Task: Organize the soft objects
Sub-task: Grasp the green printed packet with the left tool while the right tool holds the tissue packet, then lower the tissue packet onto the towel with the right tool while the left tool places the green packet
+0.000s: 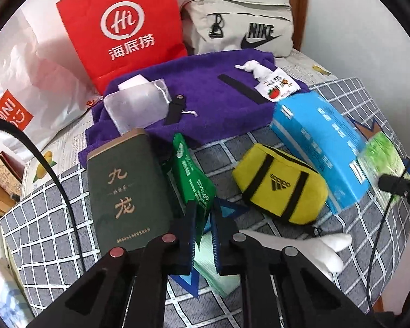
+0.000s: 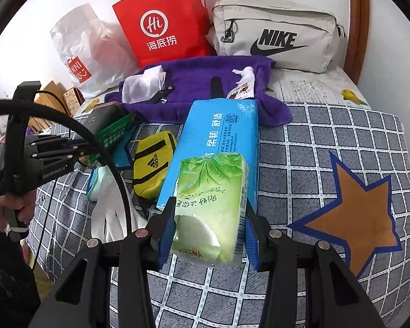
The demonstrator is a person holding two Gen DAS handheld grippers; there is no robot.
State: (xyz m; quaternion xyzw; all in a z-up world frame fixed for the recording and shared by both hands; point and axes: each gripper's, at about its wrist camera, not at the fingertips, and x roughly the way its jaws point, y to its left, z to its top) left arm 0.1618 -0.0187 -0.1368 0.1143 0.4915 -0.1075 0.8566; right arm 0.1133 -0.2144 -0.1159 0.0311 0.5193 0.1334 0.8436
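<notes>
Left wrist view shows the left gripper (image 1: 205,235) pinching the lower edge of a green sachet (image 1: 194,175) between its blue pads, jaws drawn nearly together on it. The sachet stands up from the checked bedspread (image 1: 54,235), just beside a dark green tea box (image 1: 125,191) on its left. A pale green folded cloth (image 1: 218,276) lies under the gripper, and a white glove (image 1: 322,248) rests to its right.

From the right wrist camera, the right gripper (image 2: 209,235) clamps a green tissue pack (image 2: 213,207) on both sides, jaws partly spread to the pack's width. The pack's far end lies against a long blue tissue pack (image 2: 218,134) behind it. A yellow Adidas pouch (image 2: 151,164) sits touching the blue pack's left side.

Farther back, a purple towel (image 2: 194,87) is spread on the bed, with a clear drawstring pouch (image 2: 139,84), a black strap (image 2: 217,86) and a strawberry-printed wrapper (image 2: 239,90) on top. Against the wall stand a red paper bag (image 2: 164,19), a white plastic shopping bag (image 2: 82,46) and a beige Nike bag (image 2: 276,32). An orange star (image 2: 352,218) is printed on the bedspread to the right. A person's hand (image 2: 5,207) holds the left gripper's handle at the left edge.
</notes>
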